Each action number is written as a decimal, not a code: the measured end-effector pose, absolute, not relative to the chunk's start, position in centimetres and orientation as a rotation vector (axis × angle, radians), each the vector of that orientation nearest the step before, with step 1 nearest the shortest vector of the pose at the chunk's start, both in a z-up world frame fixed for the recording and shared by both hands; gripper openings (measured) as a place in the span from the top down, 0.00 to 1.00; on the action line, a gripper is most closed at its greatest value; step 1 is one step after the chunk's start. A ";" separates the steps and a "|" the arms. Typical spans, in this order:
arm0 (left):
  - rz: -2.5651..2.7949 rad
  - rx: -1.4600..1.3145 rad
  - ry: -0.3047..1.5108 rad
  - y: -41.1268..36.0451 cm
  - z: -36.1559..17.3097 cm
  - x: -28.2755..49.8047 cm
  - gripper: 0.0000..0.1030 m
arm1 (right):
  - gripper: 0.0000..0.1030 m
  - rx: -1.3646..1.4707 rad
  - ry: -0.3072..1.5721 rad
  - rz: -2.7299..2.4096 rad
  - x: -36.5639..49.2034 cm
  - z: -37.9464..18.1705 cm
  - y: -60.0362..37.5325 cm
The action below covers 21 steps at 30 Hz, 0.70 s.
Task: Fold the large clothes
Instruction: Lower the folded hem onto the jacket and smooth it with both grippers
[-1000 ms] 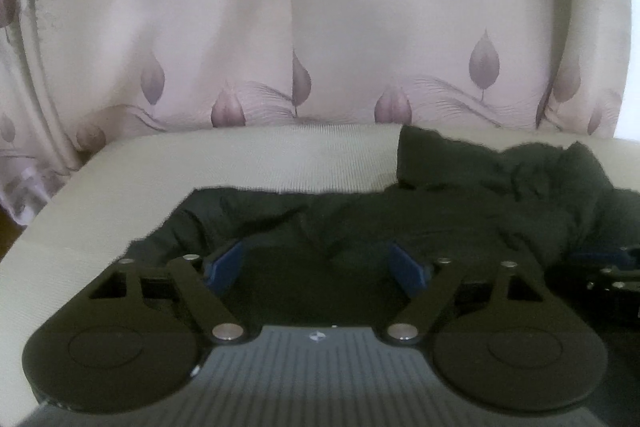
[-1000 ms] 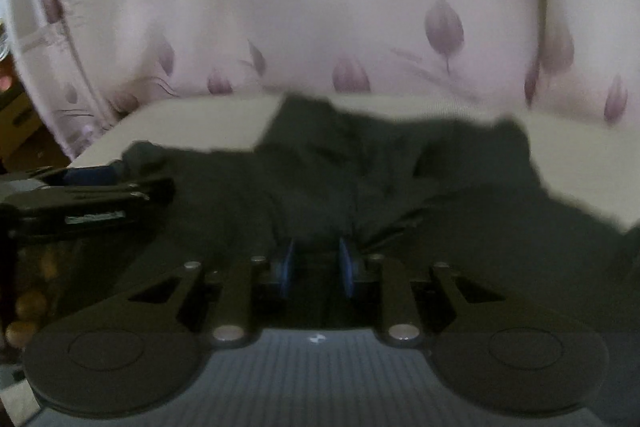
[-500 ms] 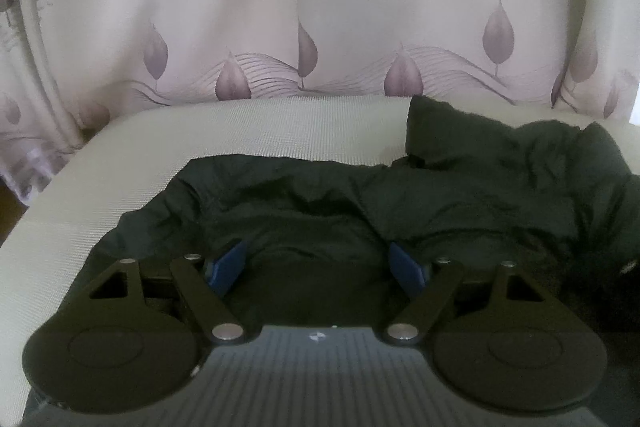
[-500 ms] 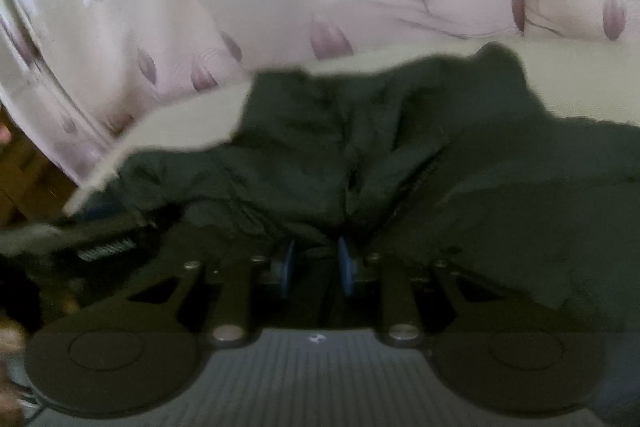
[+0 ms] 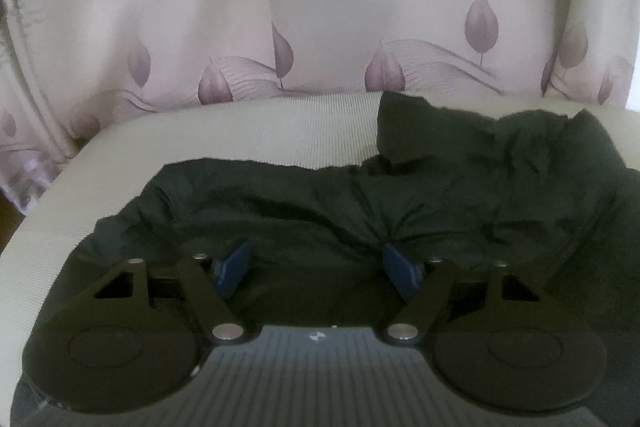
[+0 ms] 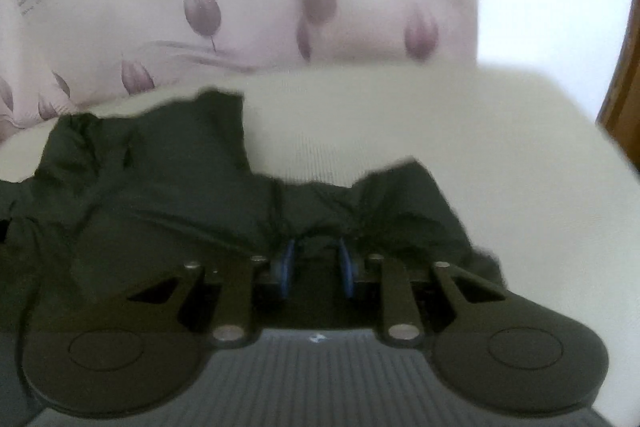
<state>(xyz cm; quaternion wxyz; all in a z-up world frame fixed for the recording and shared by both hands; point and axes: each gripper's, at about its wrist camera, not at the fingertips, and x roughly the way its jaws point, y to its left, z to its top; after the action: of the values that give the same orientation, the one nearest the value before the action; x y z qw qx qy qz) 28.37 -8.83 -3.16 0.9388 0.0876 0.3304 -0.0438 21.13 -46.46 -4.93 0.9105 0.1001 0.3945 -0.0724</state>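
A: Which step is judged to be in hand?

B: The spreading-out before any fold. The dark garment (image 5: 360, 211) is seen lying crumpled on the cream-covered counter (image 5: 248, 131), in front of a leaf-printed curtain (image 5: 400, 7). No clean fold line can be made out yet.

A: How is the left gripper (image 5: 316, 267) set?

B: Its jaws are spread fairly wide and are closing at this moment. Cloth lies between and under the blue pads (image 5: 234, 267), but no pinch on it is seen; the fabric is not gathered by them.

A: And the right gripper (image 6: 316, 263)?

B: It is drawn narrow, and a bunch of the garment (image 6: 200, 195) is held between its pads (image 6: 288, 263); creases are seen running into the gap. The held part lies at the garment's near edge, with bare counter (image 6: 440, 131) beyond it. That view is blurred, so which part of the garment is pinched cannot be told.

A: What is called for next?

B: A matching pinch is probably wanted on the left side, so that the cloth can be tensioned between both grippers and laid flat. Care would be needed that only the intended layer is caught, since the pile near the far edge is rumpled and layered.
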 end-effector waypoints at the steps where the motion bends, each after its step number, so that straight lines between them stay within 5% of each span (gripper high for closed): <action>1: -0.090 0.182 0.684 -8.9 -3.3 28.6 0.28 | 0.78 0.205 0.821 -0.145 21.2 -5.3 -46.4; 13: -0.142 0.130 0.686 -7.0 -3.5 28.6 0.30 | 0.75 0.350 0.788 -0.111 20.2 -5.1 -49.2; 21: -0.058 0.182 0.626 -2.4 -1.4 24.9 0.31 | 0.75 0.087 0.581 0.066 8.8 0.0 -41.3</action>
<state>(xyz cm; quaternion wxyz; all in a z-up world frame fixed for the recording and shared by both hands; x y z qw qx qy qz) 24.94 -2.44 -1.38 0.9469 0.0892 0.3076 -0.0283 8.83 -41.28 -0.04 0.9566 0.0427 0.2865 0.0324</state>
